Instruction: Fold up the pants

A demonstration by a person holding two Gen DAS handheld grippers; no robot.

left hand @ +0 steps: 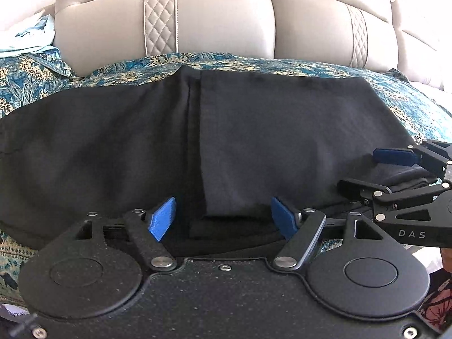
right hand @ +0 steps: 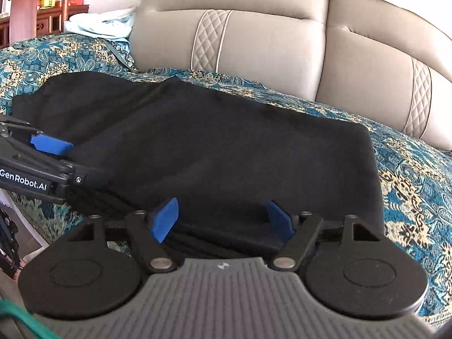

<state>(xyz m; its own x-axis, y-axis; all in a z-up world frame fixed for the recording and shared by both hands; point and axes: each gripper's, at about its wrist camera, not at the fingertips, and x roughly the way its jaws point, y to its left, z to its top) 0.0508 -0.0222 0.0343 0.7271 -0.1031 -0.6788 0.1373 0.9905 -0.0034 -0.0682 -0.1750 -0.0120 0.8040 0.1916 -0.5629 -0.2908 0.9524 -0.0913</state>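
**Colours and patterns, sofa scene**

Pants (left hand: 141, 147): plain black, faint woven texture, no print.

Throw (right hand: 409, 186) under the pants: teal and blue ground, cream-yellow paisley and floral figures, darker motifs at lower right of the right wrist view.

Sofa back (left hand: 226, 28): beige-grey, with paler diamond-quilted strips edged in white piping.

Light cloth (right hand: 107, 22), upper left: pale blue-white.

Left gripper (left hand: 223, 217): black speckled body, bright blue pads, silver rivets.

Right gripper (right hand: 223, 217): black arms, grey ribbed plate, blue pads; white lettering on black at right of the left wrist view.

Furniture (right hand: 42, 19), upper left corner: reddish-brown wood.
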